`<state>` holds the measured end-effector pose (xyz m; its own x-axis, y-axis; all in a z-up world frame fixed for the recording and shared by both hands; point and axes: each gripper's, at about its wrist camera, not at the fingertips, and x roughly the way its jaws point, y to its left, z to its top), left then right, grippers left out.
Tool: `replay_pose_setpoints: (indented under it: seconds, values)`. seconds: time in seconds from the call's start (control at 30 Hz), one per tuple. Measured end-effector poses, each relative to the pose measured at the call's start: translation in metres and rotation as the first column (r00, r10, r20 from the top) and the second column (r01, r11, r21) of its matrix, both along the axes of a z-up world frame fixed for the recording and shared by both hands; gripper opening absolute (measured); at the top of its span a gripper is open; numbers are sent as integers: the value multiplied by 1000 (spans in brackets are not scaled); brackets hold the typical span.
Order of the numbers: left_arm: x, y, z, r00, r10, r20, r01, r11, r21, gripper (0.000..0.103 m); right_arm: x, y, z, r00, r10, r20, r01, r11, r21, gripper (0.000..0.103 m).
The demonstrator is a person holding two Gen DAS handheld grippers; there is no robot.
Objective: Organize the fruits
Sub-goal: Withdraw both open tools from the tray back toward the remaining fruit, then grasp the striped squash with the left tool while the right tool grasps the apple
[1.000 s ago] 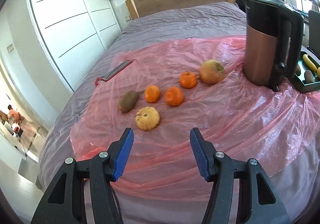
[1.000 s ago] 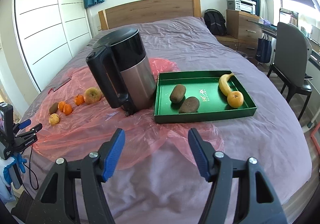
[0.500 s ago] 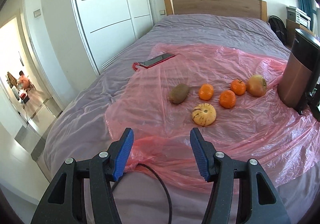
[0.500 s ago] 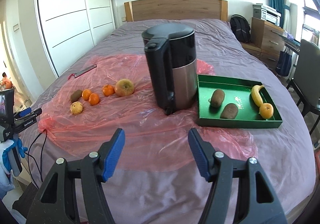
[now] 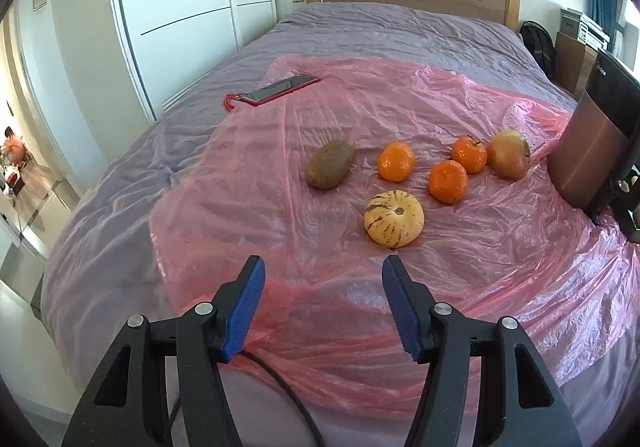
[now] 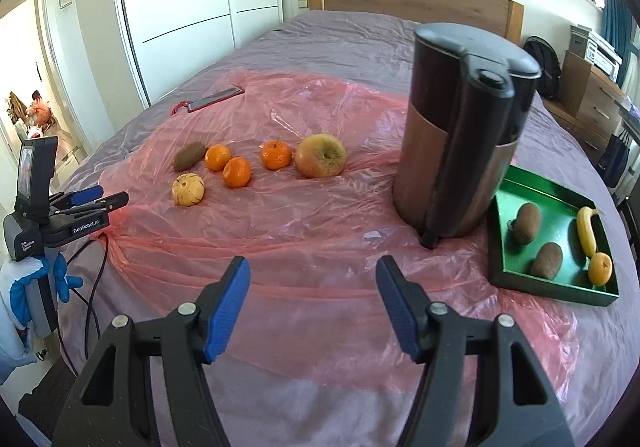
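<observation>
Loose fruit lies on a pink plastic sheet (image 5: 460, 259) spread over the bed: a kiwi (image 5: 330, 170), three oranges (image 5: 396, 161), a striped yellow melon (image 5: 393, 219) and an apple (image 5: 509, 154). My left gripper (image 5: 322, 299) hovers short of the melon, its jaws opening with nothing between them. In the right wrist view the same fruit sits at left, with the apple (image 6: 320, 155) nearest the kettle. A green tray (image 6: 516, 279) at right holds two kiwis (image 6: 526, 223), a banana (image 6: 586, 230) and an orange (image 6: 600, 268). My right gripper (image 6: 312, 303) is open and empty over the sheet.
A tall black-and-copper kettle (image 6: 460, 151) stands between the loose fruit and the tray. A red phone (image 5: 280, 89) lies at the sheet's far left edge. A gloved hand (image 6: 28, 283) holds the left gripper at the bed's left side, its cable trailing down.
Both views have swung left: the fruit has shifted rightwards in the left wrist view, and the kettle and tray have slid right in the right wrist view. The left jaws stand slightly wider.
</observation>
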<state>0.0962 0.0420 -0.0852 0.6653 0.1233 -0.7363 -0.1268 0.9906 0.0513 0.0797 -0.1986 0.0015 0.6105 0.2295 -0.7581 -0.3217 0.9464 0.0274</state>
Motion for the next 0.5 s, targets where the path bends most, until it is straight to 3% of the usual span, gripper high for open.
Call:
replay_pose_setpoints:
  seconds: [0.13,0.23,0.5]
  values:
    - [25,-5,-11,998,-55,-28,54,998,-32,57,30,20,-13,999,31,-17,-31,999,-12,70]
    - [44,-4,-19,994,-99,-49,95,992,-82,57,58,33,-24,999,39,-18,-40,999,-28,86]
    - [86,-6,-44,971,-203,-125,185,973,-142,59,134,52,-51,1000,19,2,-19,999,-47,103]
